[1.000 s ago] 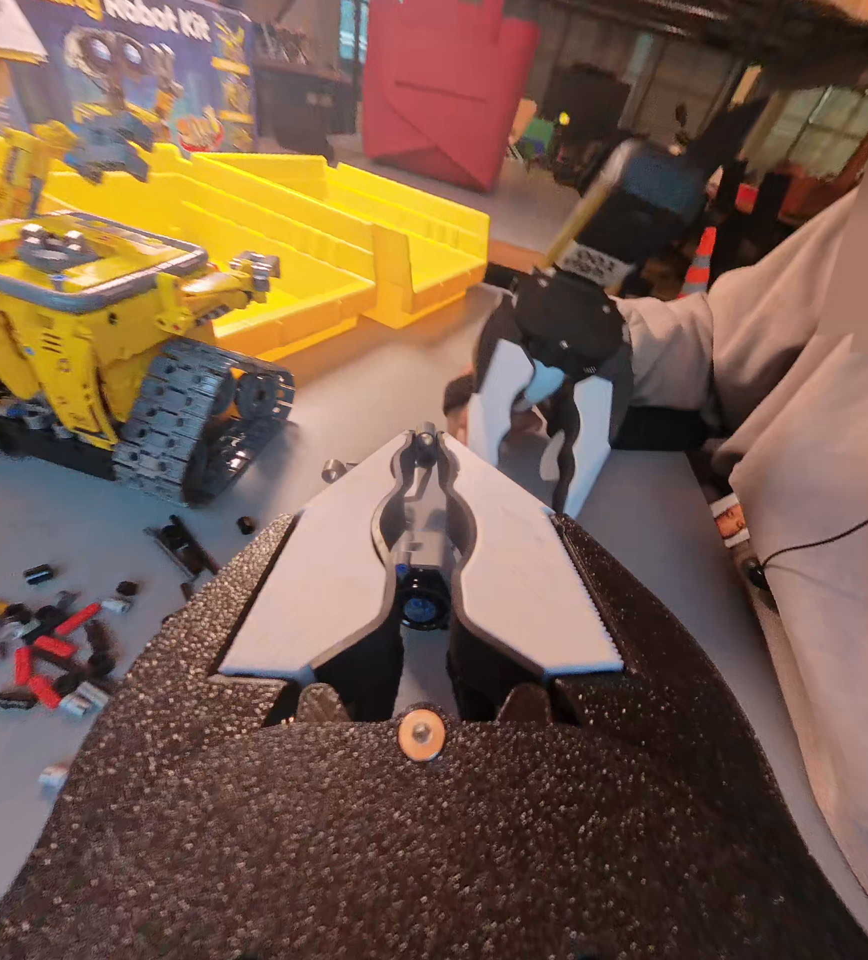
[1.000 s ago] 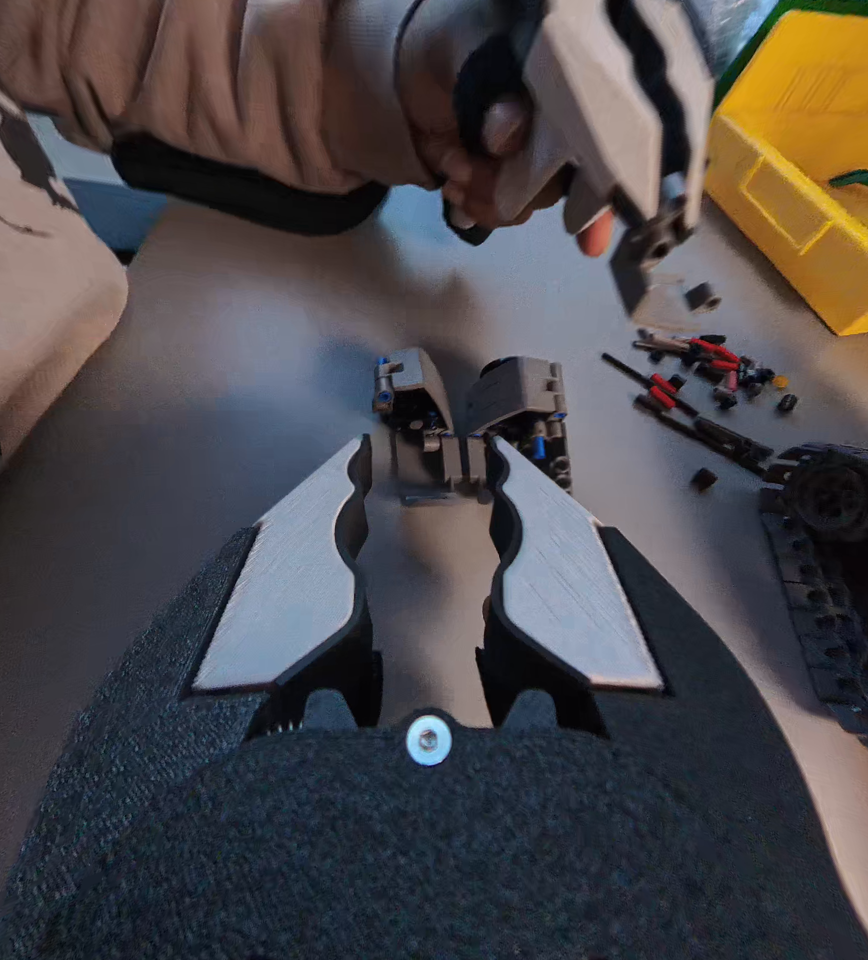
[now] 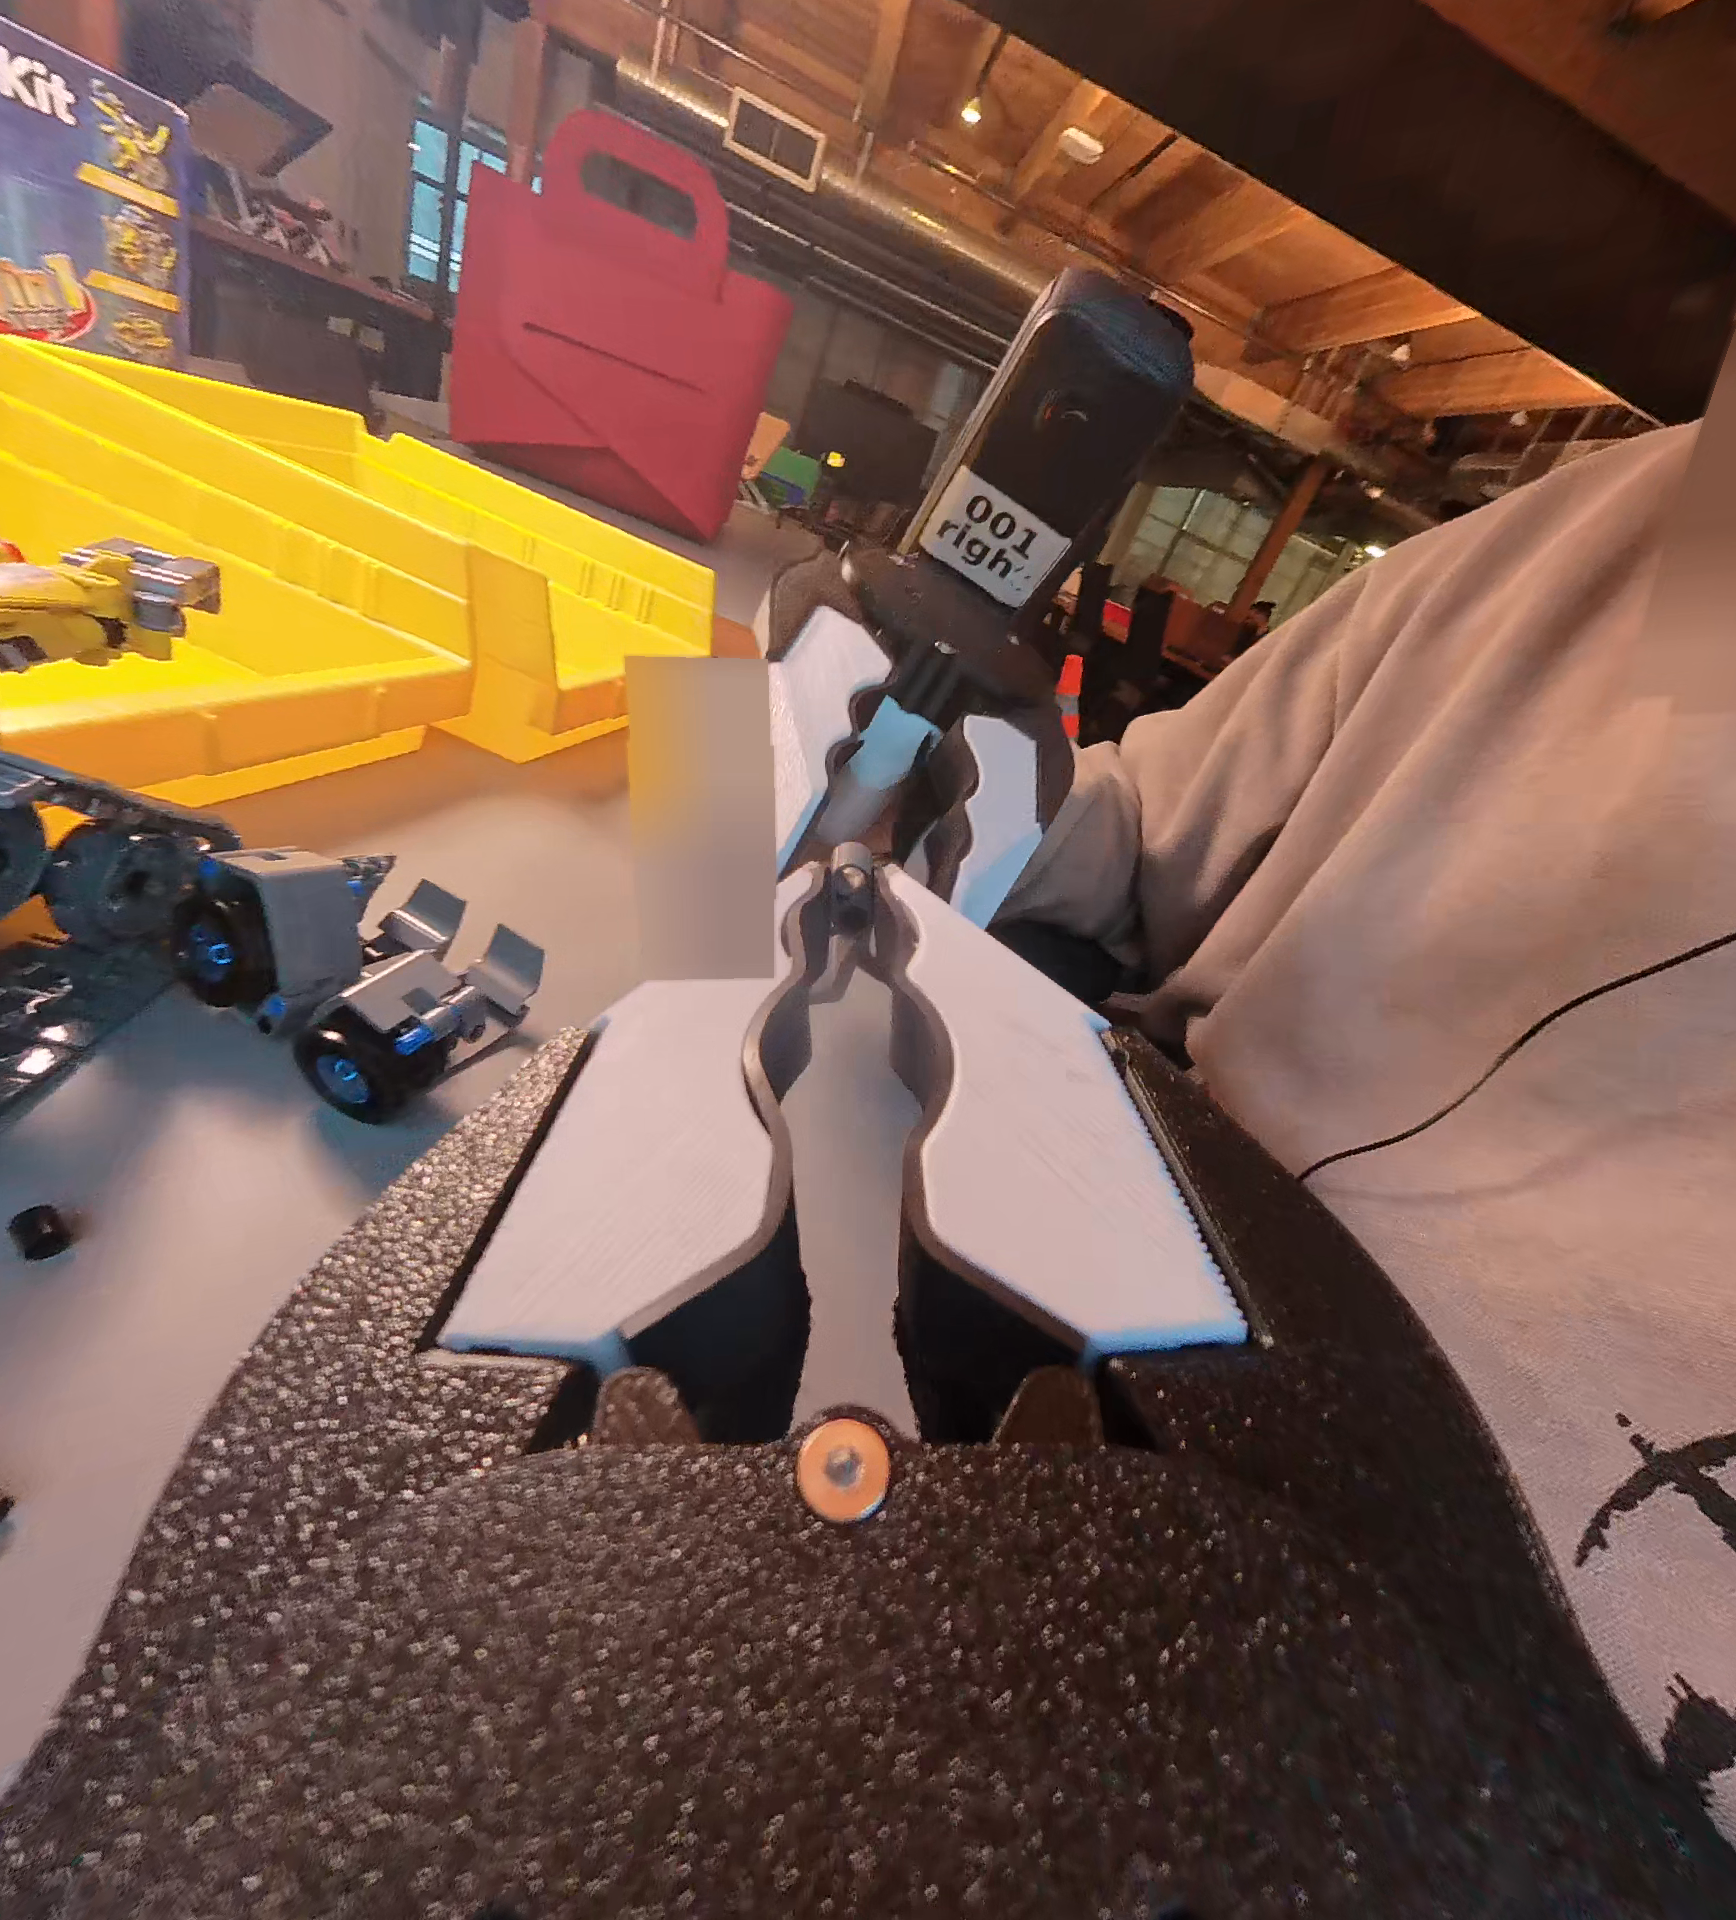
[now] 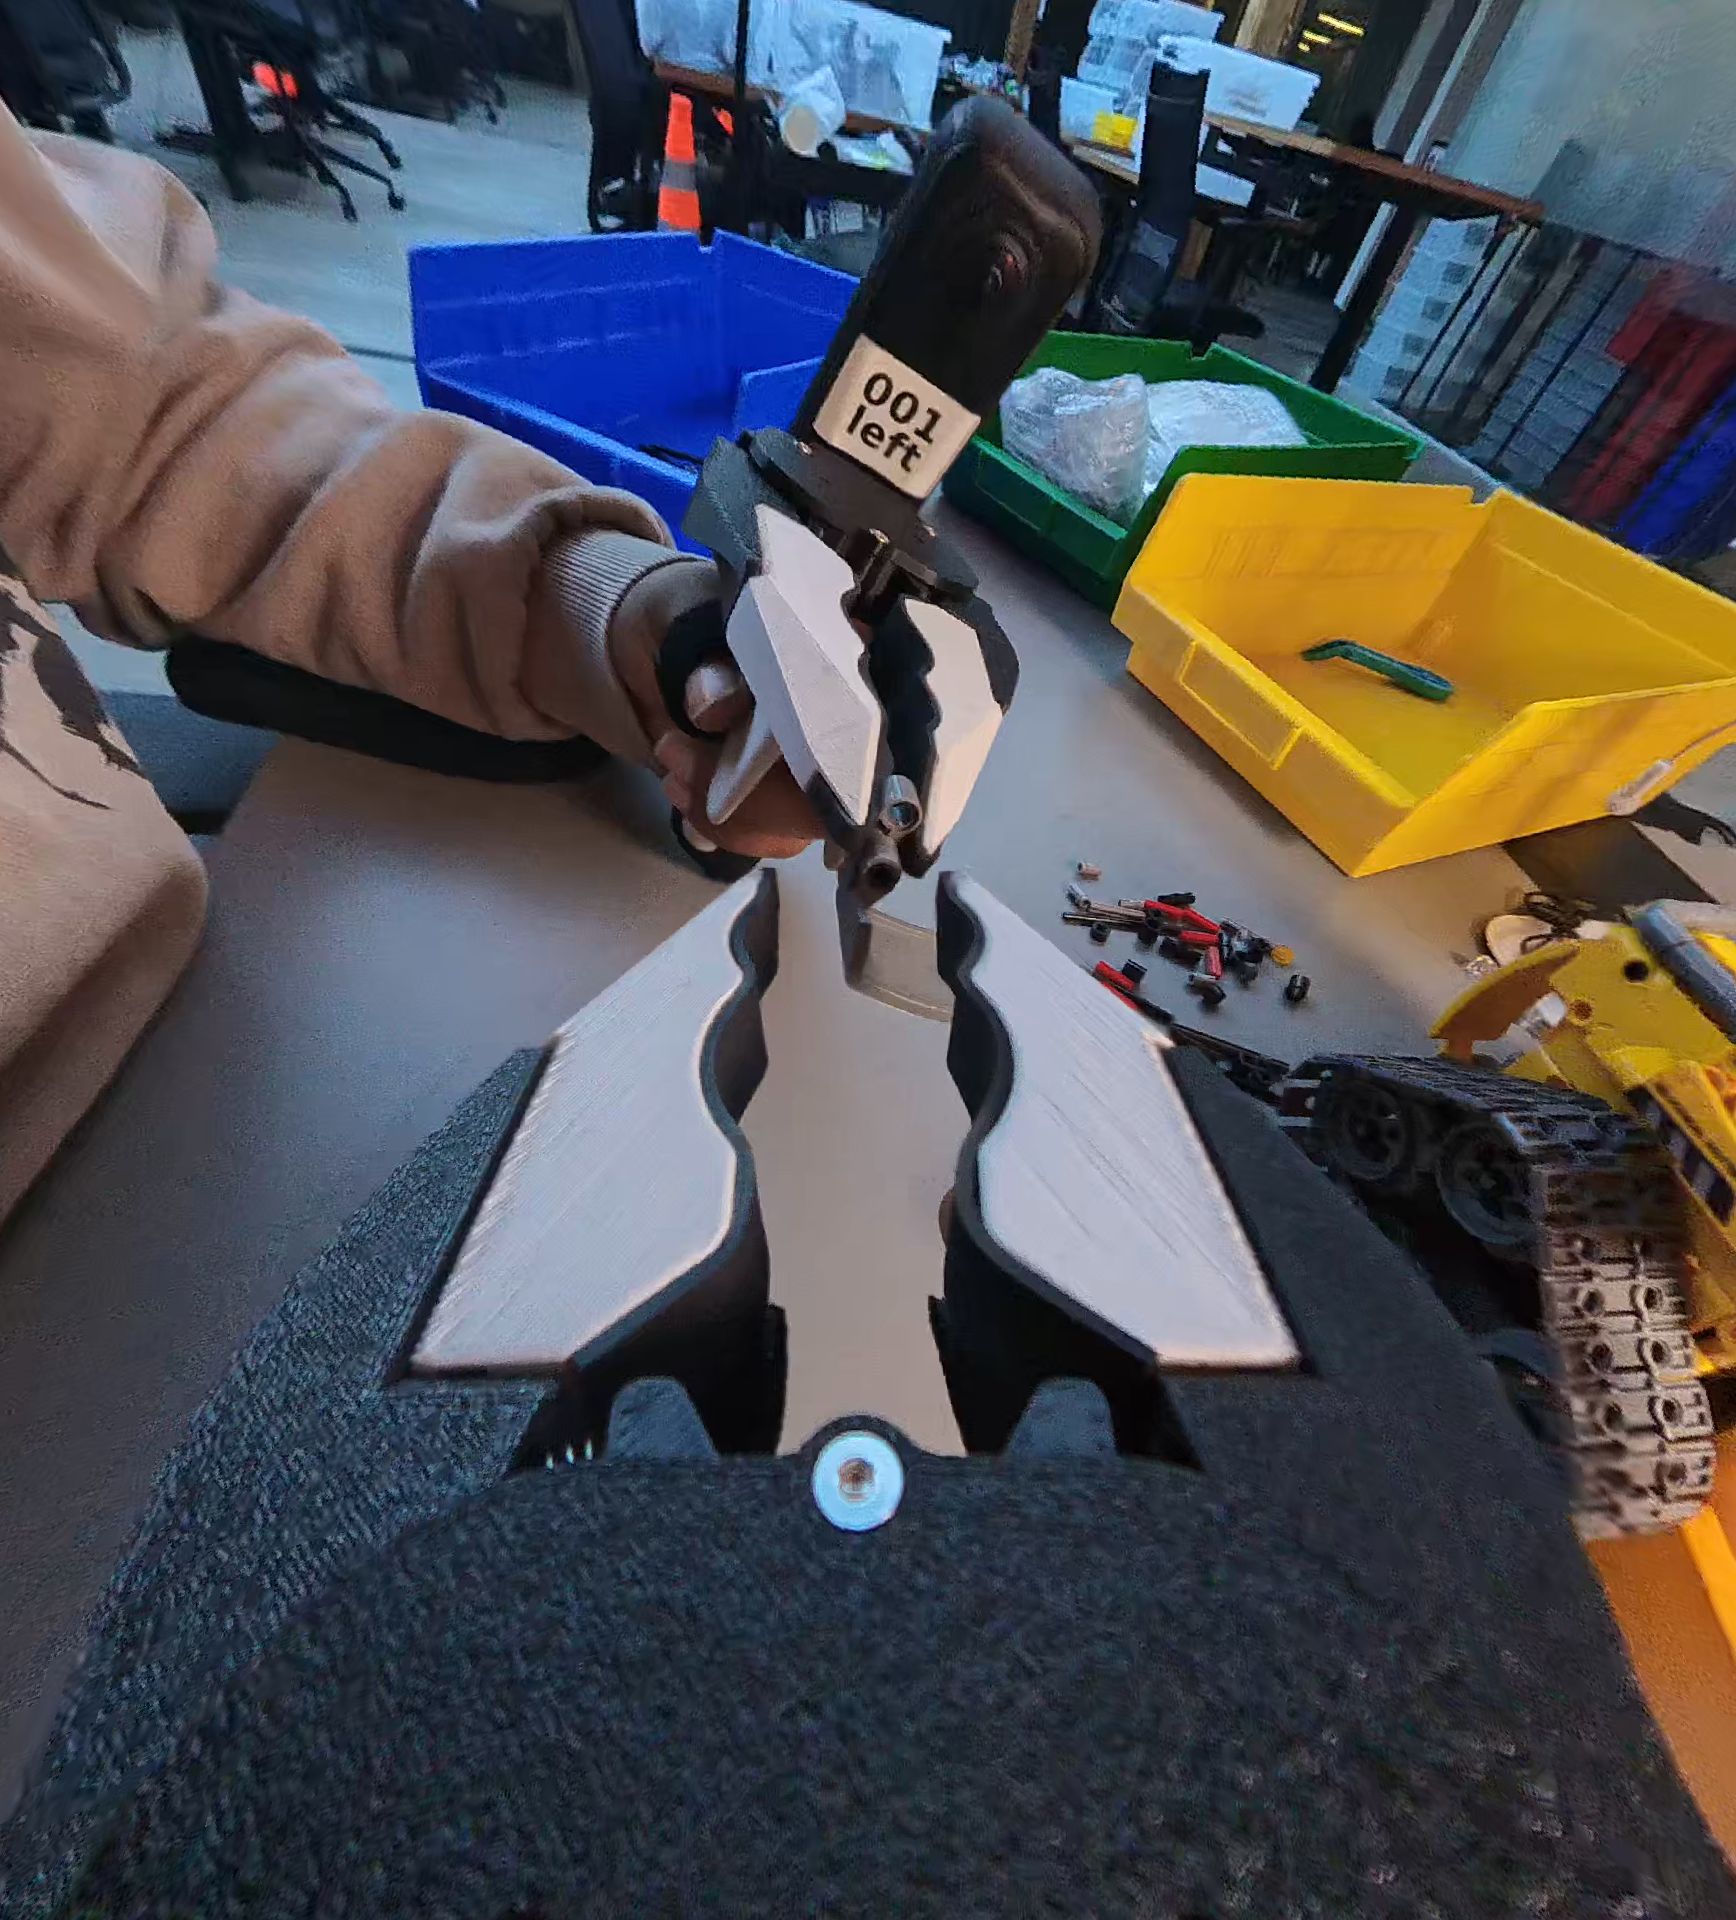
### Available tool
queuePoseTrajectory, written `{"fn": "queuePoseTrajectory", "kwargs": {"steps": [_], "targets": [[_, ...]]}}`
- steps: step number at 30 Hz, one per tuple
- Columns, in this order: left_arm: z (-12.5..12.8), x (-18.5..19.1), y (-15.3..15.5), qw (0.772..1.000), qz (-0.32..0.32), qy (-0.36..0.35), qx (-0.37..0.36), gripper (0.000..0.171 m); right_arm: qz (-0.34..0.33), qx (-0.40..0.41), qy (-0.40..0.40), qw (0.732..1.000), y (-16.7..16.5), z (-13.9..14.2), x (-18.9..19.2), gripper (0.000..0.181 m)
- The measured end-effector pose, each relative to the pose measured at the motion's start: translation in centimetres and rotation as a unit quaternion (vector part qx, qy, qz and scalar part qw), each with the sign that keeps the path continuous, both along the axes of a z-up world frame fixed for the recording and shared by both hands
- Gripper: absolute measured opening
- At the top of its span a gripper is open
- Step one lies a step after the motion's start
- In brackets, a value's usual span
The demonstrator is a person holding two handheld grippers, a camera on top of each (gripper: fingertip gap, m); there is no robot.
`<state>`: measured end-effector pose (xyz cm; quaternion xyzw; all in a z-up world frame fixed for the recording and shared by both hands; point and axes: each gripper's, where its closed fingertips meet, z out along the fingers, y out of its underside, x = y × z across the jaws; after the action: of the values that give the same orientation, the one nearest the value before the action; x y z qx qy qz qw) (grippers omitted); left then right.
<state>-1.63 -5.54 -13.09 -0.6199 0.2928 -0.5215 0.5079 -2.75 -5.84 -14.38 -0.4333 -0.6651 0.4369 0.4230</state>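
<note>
Left claw clenched on a small grey brick piece, pinched right at the tips. In the right wrist view the same claw comes down from above, tips tilted toward my right claw, so the piece hangs out where the other side can reach it. A curved grey part sticks out under the tips, seemingly joined to that piece.

Right claw released, jaws standing apart, nothing between them. It sits just below the held piece, the curved part lying in the gap near its right finger; contact I cannot tell.

Both claws hover above the worktop, tip to tip.

Around them: grey wheeled assembly on the worktop left of the left claw, apart from it. Yellow tracked model just right of the right claw. Loose pins in a scatter beyond it. Yellow bin, green bin and blue bin farther back; yellow tray and red bag in the left view.
</note>
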Motion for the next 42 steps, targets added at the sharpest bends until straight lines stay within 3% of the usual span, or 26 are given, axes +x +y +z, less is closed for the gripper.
{"fn": "queuePoseTrajectory", "kwargs": {"steps": [3, 6, 15, 23, 24, 27, 30, 32, 35, 42], "targets": [[0.0, 0.2, -0.4, 1.0, -0.011, 0.0, 0.002, 0.006, -0.003, -0.026, 0.007, 1.0, 0.0, -0.3, -0.2, 0.009], [0.0, 0.1, -0.1, 1.0, -0.01, -0.008, -0.008, 0.006, 0.007, -0.056, 0.006, 0.998, -0.3, -0.7, -0.1, 0.003], [-0.1, 0.6, -0.9, 0.999, -0.036, -0.008, -0.017, 0.006, 0.058, -0.153, 0.019, 0.986, -1.0, -0.3, 0.7, 0.002], [-0.7, 0.3, -0.6, 0.999, -0.018, 0.048, -0.009, 0.006, 0.05, -0.148, 0.017, 0.988, -0.4, -0.4, 0.6, 0.001], [-0.8, -0.1, -0.5, 0.998, -0.013, 0.063, -0.003, 0.006, 0.05, -0.152, 0.017, 0.987, 0.0, -0.3, 0.8, 0.001], [1.4, -5.4, 1.2, 0.999, 0.049, 0.015, 0.001, 0.006, 0.025, -0.179, 0.061, 0.982, 3.5, 2.0, 3.1, 0.001], [0.8, -5.2, 1.0, 0.999, 0.04, 0.021, 0.002, 0.007, 0.015, -0.168, 0.06, 0.984, 3.9, 2.0, 2.9, 0.002], [0.3, -4.2, 0.7, 0.999, 0.028, 0.026, 0.001, 0.007, 0.019, -0.152, 0.025, 0.988, 3.3, 0.3, 2.5, 0.002], [0.7, -3.7, 0.2, 1.0, 0.016, 0.007, 0.003, 0.006, 0.017, -0.058, -0.06, 0.996, 2.3, -3.7, 2.0, 0.002], [0.1, -2.2, -0.3, 1.0, -0.007, 0.008, -0.01, 0.006, 0.012, 0.086, -0.205, 0.975, 1.5, -10.3, 2.4, 0.006]]}}
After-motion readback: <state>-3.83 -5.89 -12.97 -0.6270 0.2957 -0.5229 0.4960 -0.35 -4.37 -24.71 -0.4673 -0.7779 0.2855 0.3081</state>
